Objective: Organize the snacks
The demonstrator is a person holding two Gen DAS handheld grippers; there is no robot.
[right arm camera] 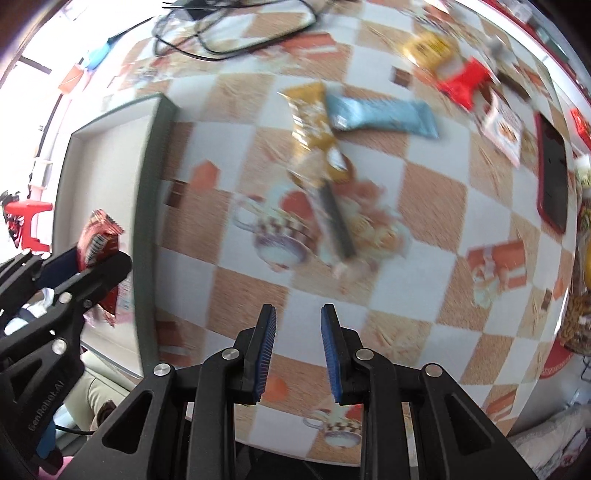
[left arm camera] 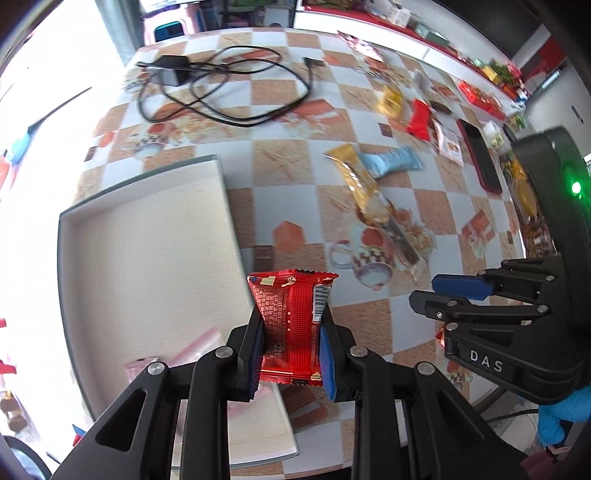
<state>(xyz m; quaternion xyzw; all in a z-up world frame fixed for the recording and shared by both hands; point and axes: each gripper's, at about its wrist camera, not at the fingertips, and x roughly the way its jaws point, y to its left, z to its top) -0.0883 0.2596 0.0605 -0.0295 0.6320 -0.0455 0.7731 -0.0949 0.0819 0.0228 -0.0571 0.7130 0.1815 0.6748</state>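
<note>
1. Evidently the step in hand was carrying one snack to the tray: the left gripper (left arm camera: 291,343) was clamped on a red snack packet (left arm camera: 291,325), its blue pads (left arm camera: 327,365) pressing both sides, and the packet hung just over the right edge of the white shallow tray (left arm camera: 147,258).
2. The right gripper (right arm camera: 298,350) stood with its fingers apart and nothing between them, low over the tablecloth and near the tray's right side.
3. My judgement: the next move called for shifting the packet left until it sat well inside the tray's rim, then parting the fingers; a pink-wrapped item (left arm camera: 192,347) already lay at the tray's near end.
4. Next candidates for the free gripper seemed to be the gold snack bar (right arm camera: 314,125) and the light-blue snack bar (right arm camera: 384,116), touching each other farther out; another red packet (left arm camera: 419,120) and a yellow packet (left arm camera: 391,101) lay beyond, to the right.
5. The surface was a table under a checkered orange-and-white tablecloth (left arm camera: 280,122) printed with cups. A black charger and tangled cable (left arm camera: 221,85) lay at the far left, a dark phone in a red case (left arm camera: 478,155) at the right.
6. Behind, a white-and-red counter (left arm camera: 369,26) held clutter; bright window glare washed out the left.
</note>
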